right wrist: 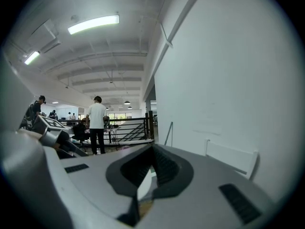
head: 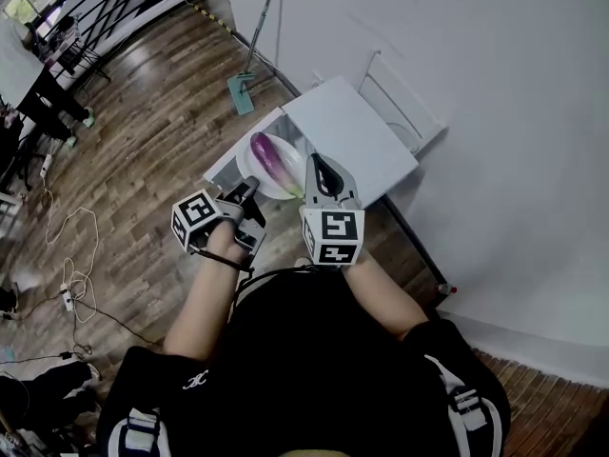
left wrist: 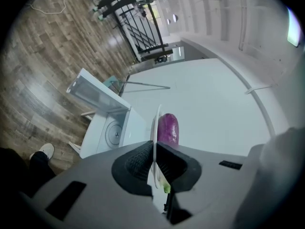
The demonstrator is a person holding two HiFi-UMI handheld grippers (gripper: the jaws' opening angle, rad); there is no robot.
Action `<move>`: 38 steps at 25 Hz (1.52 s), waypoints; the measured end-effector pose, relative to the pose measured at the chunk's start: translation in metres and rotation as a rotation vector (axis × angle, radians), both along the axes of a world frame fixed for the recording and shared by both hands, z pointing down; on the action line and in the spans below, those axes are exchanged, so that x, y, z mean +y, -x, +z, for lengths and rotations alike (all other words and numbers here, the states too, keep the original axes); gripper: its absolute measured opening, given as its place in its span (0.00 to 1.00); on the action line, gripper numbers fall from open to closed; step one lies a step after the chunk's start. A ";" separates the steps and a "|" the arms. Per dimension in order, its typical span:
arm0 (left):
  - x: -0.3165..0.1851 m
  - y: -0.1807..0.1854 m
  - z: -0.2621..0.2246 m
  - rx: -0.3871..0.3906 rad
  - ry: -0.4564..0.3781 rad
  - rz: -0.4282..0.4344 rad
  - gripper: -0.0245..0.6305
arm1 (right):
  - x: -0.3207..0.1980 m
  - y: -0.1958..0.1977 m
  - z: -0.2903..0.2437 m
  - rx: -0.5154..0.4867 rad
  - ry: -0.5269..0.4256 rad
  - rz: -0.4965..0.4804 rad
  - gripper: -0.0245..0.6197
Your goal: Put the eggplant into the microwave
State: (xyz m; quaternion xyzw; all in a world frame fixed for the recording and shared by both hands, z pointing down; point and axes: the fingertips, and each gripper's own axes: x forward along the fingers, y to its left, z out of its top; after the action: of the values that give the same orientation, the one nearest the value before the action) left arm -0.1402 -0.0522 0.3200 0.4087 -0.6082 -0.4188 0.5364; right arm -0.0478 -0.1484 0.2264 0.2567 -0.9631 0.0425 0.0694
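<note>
Standing open, microwave door (left wrist: 93, 93) near plate (left wrist: 157, 128) w/ eggplant (left wrist: 167, 129).

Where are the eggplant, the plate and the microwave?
eggplant (head: 270, 157), head view, middle of its purple body.
plate (head: 245, 165), head view, bare left rim.
microwave (head: 349, 137), head view, flat white top.

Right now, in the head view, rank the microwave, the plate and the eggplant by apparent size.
1. microwave: largest by far.
2. plate: middle, partly covered by what lies on it.
3. eggplant: smallest, lying inside the plate's rim.
All three sit at a similar distance from the camera, so the order looks safe.
</note>
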 end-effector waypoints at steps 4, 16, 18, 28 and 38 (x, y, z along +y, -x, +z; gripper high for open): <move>-0.053 0.013 0.008 0.005 0.012 0.006 0.07 | -0.049 0.016 0.015 0.002 0.044 0.001 0.06; -0.085 0.026 0.043 0.034 0.041 0.041 0.07 | -0.072 0.025 0.042 0.050 0.086 0.030 0.06; -0.086 0.031 0.050 0.031 0.038 0.061 0.07 | -0.071 0.028 0.050 0.067 0.093 0.042 0.06; -0.095 0.061 0.082 -0.034 0.050 0.251 0.07 | -0.068 0.043 0.064 0.088 0.070 0.251 0.06; -0.105 0.047 0.123 -0.007 0.016 0.600 0.07 | -0.033 0.021 0.107 0.155 0.142 0.637 0.06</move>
State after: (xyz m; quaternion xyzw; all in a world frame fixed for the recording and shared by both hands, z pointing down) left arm -0.1868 -0.1569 0.4429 0.5673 -0.4653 -0.2354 0.6374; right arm -0.0688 -0.1811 0.3333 0.5419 -0.8209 0.1093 0.1432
